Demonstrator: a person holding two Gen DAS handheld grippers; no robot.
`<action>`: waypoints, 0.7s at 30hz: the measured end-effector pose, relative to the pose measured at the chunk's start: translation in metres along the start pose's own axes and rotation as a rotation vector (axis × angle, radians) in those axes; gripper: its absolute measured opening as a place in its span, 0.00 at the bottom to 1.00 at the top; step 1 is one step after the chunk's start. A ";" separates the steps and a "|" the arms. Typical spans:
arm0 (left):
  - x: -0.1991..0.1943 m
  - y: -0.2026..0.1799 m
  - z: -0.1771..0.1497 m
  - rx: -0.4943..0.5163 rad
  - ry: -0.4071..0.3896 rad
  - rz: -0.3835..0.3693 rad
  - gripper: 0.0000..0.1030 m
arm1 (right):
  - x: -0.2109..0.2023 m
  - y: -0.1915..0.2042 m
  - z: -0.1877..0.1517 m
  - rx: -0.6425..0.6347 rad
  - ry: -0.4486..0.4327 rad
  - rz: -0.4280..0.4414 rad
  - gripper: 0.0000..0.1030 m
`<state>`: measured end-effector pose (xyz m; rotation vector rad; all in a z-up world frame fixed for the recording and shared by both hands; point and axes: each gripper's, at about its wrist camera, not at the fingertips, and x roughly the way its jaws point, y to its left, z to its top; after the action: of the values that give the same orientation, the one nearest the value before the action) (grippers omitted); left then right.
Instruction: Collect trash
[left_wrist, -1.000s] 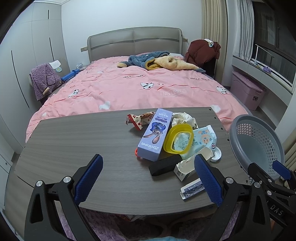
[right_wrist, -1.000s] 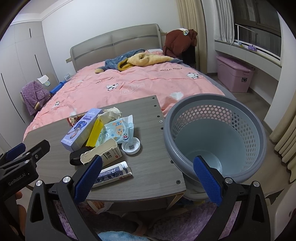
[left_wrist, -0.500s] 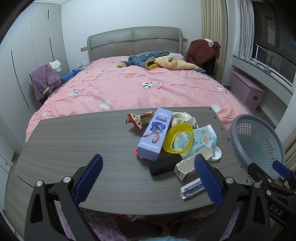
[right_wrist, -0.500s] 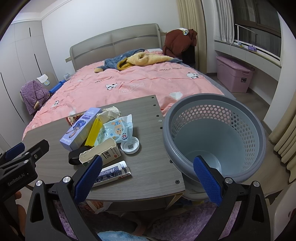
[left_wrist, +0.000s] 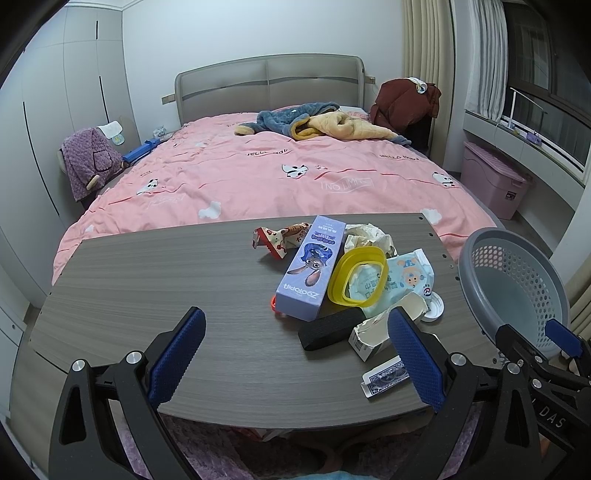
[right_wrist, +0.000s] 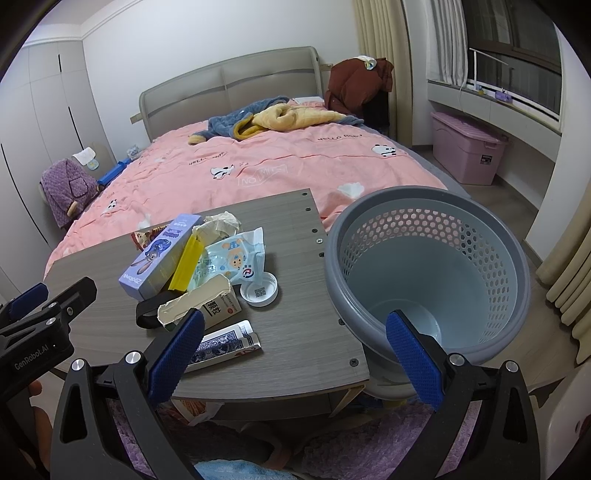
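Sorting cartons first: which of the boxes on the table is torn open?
The white carton beside the playing-card box: its end is ripped open; the purple box looks intact.

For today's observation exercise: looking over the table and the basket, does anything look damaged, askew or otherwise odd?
The white carton near the table's front is torn open, its end ragged. The yellow lid frame stands tilted against the purple box instead of lying flat. The grey basket beside the table holds nothing.

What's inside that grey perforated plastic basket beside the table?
The grey perforated plastic basket looks empty: bare walls and floor show. The right gripper's finger hides a small patch of its floor.
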<state>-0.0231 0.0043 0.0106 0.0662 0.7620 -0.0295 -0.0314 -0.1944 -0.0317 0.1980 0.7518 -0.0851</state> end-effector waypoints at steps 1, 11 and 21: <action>0.000 0.000 0.000 0.000 0.000 0.000 0.92 | 0.000 0.000 0.000 -0.001 0.000 0.000 0.94; 0.000 0.000 0.000 -0.001 0.000 -0.001 0.92 | 0.000 0.000 0.000 -0.002 0.000 -0.001 0.94; -0.001 0.002 0.000 -0.001 -0.004 0.001 0.92 | 0.001 0.000 0.000 -0.003 0.001 -0.002 0.94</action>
<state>-0.0238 0.0066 0.0111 0.0653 0.7581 -0.0283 -0.0312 -0.1940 -0.0323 0.1943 0.7527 -0.0855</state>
